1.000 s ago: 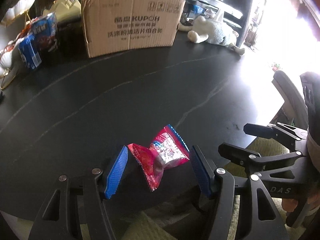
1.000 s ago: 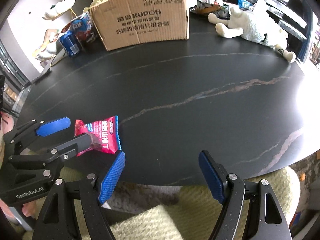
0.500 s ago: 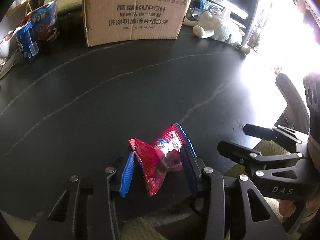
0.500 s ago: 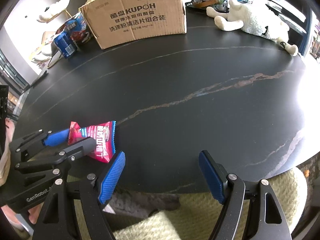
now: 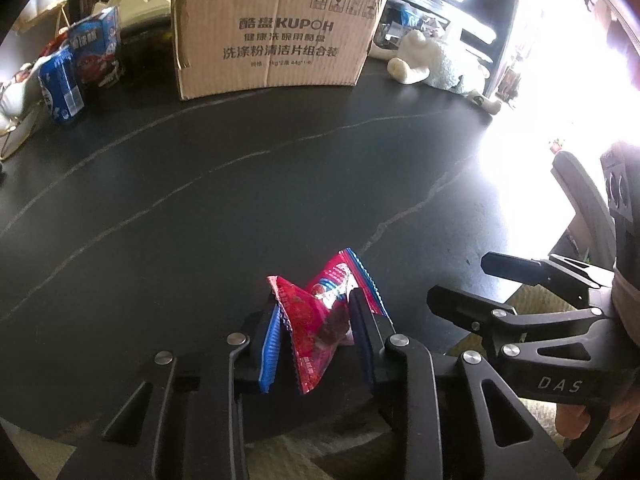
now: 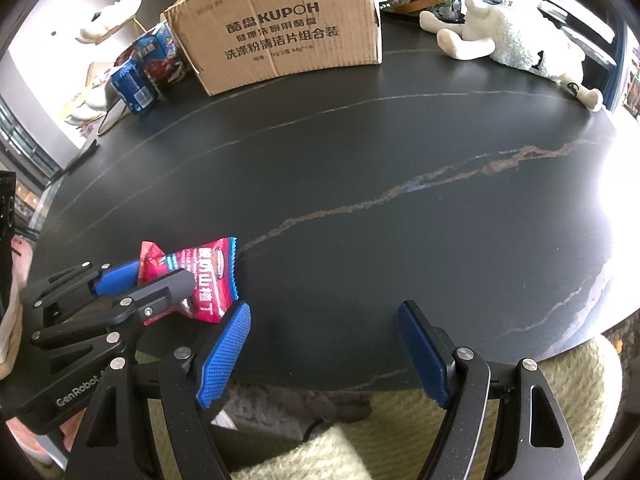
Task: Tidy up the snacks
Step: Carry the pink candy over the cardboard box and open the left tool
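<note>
"KUPOH" cardboard box (image 5: 276, 36); "DAS" right tongs (image 6: 324, 356); "GenRobot" left tongs (image 5: 314, 332).

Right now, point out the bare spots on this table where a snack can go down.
The dark table is bare across its middle, from the cardboard box forward to the near edge, and rightward below the plush sheep. It is crowded at the far left by the blue snack boxes, and where the left gripper is closing on the red snack packet.
</note>
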{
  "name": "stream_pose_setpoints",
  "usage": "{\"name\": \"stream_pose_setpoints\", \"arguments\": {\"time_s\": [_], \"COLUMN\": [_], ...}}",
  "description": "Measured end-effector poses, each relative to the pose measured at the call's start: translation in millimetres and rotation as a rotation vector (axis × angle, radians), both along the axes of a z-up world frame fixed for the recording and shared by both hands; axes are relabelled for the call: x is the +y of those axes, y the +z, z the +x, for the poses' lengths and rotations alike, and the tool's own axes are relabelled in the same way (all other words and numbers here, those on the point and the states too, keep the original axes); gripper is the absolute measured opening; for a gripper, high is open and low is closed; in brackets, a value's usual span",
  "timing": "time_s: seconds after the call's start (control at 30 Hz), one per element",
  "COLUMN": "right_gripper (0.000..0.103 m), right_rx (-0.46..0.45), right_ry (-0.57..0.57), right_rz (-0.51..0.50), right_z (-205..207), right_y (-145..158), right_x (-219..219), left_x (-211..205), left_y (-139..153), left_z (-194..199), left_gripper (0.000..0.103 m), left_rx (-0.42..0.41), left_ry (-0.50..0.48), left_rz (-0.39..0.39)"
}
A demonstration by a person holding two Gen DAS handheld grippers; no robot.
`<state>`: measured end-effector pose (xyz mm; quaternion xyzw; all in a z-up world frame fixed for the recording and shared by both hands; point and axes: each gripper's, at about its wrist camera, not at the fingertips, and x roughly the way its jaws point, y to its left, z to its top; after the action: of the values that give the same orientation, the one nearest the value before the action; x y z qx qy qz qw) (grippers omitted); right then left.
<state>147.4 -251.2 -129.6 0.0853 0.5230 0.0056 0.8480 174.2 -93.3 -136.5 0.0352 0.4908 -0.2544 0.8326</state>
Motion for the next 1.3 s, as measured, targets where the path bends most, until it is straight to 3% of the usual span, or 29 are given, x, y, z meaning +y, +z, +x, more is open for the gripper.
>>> {"name": "stream_pose_setpoints", "arguments": {"time_s": [0.53, 1.3], "right_gripper": [0.077, 0.077], "right_rx": [-0.134, -0.328], "right_ry": [0.009, -0.004], "right_rz": [-0.037, -0.038], "right_z": [7.3, 54.3], "right_y": [46.8, 113.5], "right_x": [3.8, 4.2], "left_x": [10.2, 16.1], "left_y": [50.3, 123.8], "left_z": [3.3, 47.8], "left_gripper": [0.031, 0.031], "left_rx": [-0.141, -0.316], "left_ry": [0.045, 0.103], "left_rz": [-0.026, -0.064]}}
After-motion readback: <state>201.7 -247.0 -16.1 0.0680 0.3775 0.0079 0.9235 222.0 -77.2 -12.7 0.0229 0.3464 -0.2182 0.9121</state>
